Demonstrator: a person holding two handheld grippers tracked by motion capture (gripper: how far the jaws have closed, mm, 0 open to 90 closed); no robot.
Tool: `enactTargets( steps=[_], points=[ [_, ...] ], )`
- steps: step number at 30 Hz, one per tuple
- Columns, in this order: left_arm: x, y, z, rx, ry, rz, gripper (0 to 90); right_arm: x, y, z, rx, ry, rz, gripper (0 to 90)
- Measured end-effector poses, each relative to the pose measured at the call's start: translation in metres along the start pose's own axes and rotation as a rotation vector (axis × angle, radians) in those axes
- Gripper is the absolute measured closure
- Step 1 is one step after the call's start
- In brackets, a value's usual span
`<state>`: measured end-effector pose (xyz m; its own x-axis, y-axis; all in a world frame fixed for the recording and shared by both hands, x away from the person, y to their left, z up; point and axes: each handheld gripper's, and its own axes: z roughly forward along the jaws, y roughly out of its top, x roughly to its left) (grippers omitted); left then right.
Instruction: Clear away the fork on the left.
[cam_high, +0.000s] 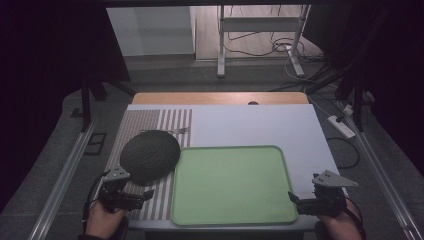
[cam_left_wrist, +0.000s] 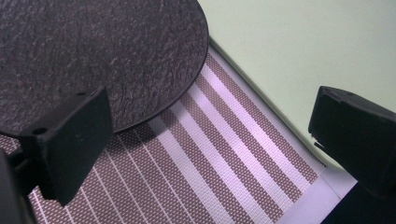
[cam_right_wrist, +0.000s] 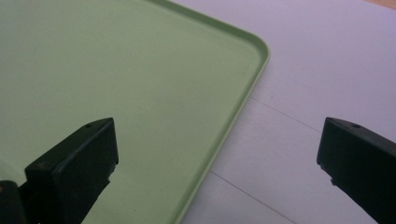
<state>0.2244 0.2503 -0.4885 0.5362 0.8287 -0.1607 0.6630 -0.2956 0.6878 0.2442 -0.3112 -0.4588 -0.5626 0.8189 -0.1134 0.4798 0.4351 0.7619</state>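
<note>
A round dark textured plate (cam_high: 150, 154) lies on a striped placemat (cam_high: 161, 120), its right edge close to a light green tray (cam_high: 230, 184). My left gripper (cam_high: 145, 195) hovers at the mat's near end, just below the plate, jaws open and empty. In the left gripper view the plate (cam_left_wrist: 93, 51) sits ahead on the left, the mat (cam_left_wrist: 201, 158) below and the tray (cam_left_wrist: 308, 42) on the right. My right gripper (cam_high: 292, 199) is at the tray's near right corner, open with nothing in it. In the right gripper view the tray's rim (cam_right_wrist: 233, 116) runs between the jaws.
A fork (cam_high: 175, 131) lies on the mat behind the plate. The white table top (cam_high: 260, 125) ends in a wooden strip (cam_high: 220, 97) at the back. Metal rails run along both sides. A power strip (cam_high: 341, 126) and cables lie on the floor to the right.
</note>
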Motion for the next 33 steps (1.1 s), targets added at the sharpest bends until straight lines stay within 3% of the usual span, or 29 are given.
enactTargets(
  steps=[8, 12, 16, 21, 29, 33],
  points=[
    [0.002, 0.001, 0.002, 0.02, -0.017, -0.01, 0.0, 0.001, 0.0, 0.001, 0.001, 0.001, -0.004, 0.0],
    [0.005, 0.004, 0.003, -0.022, -0.026, -0.019, 0.0, 0.001, 0.0, 0.001, 0.005, 0.001, -0.005, 0.0],
    [0.007, 0.007, 0.006, -0.026, -0.028, -0.008, 0.0, 0.001, 0.001, 0.001, 0.007, 0.001, -0.007, 0.0],
    [0.008, 0.011, 0.013, -0.004, -0.02, 0.02, 0.0, 0.001, 0.0, 0.001, 0.008, 0.003, -0.008, 0.0],
    [0.016, 0.014, 0.019, 0.016, -0.016, -0.004, 0.0, 0.001, 0.001, 0.002, 0.011, 0.004, -0.016, 0.0],
    [0.021, 0.017, 0.021, -0.015, -0.038, 0.009, 0.0, 0.002, 0.001, 0.002, 0.013, 0.004, -0.018, 0.0]
  ],
)
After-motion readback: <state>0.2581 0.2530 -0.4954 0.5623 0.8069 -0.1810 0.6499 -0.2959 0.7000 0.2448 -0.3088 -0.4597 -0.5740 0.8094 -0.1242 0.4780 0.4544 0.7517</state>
